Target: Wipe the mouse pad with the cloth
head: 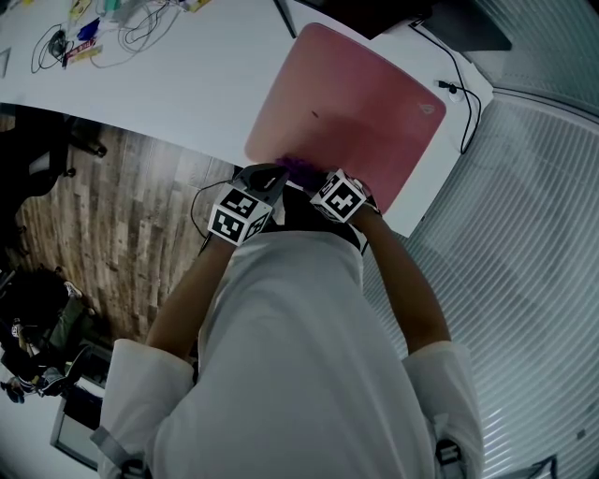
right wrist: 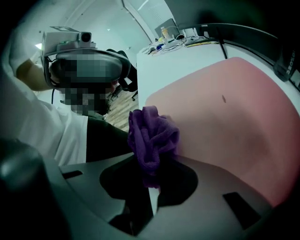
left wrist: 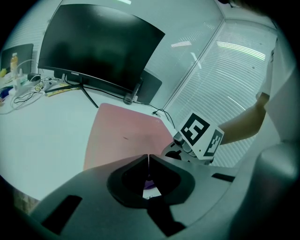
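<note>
A pink mouse pad [head: 346, 112] lies on the white desk [head: 187, 84], its near edge close to the desk's front edge. My right gripper [right wrist: 151, 178] is shut on a purple cloth [right wrist: 152, 136], which bunches up past the jaws over the pad's near edge [right wrist: 234, 108]. In the head view the cloth [head: 298, 168] shows between the two grippers. My left gripper [left wrist: 148, 161] is shut, jaws meeting in a thin line, just left of the right gripper [left wrist: 201, 136]. A scrap of purple [left wrist: 149, 184] shows in the gap behind its tips; I cannot tell if it is pinched.
A dark curved monitor [left wrist: 98, 47] stands behind the pad. Loose cables and small items [head: 122, 28] lie at the desk's far left. A black cable [head: 463, 103] runs by the pad's right corner. Wooden floor [head: 112, 215] lies below the desk's front edge.
</note>
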Demonstrator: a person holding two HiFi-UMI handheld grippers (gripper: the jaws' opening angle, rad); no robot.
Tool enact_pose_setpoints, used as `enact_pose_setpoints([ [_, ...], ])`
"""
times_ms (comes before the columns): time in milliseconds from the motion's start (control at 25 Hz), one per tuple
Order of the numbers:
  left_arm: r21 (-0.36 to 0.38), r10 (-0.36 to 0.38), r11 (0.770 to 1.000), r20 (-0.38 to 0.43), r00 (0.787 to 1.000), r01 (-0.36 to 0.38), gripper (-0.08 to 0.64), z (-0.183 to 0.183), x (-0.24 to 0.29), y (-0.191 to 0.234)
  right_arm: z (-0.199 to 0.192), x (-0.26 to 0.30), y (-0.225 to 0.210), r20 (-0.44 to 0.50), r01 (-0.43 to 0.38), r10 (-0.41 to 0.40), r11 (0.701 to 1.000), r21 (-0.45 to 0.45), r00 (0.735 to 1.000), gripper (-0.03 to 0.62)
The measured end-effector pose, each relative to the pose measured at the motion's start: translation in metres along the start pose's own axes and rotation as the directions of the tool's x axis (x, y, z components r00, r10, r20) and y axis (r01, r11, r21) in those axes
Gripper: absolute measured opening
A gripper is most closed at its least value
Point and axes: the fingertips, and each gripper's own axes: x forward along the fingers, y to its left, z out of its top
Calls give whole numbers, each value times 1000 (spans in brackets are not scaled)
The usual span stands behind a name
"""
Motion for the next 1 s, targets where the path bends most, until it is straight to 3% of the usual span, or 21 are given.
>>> enact_pose_setpoints([
  [360, 28, -18, 999, 0, 1000, 18, 23, 6, 0, -8, -7, -7, 18, 18, -95, 94, 992, 82, 995, 103],
  [1000, 123, -81, 989, -35, 996, 85, 23, 23, 22, -45, -66, -43, 7, -55, -84, 91, 990, 115, 994, 103],
])
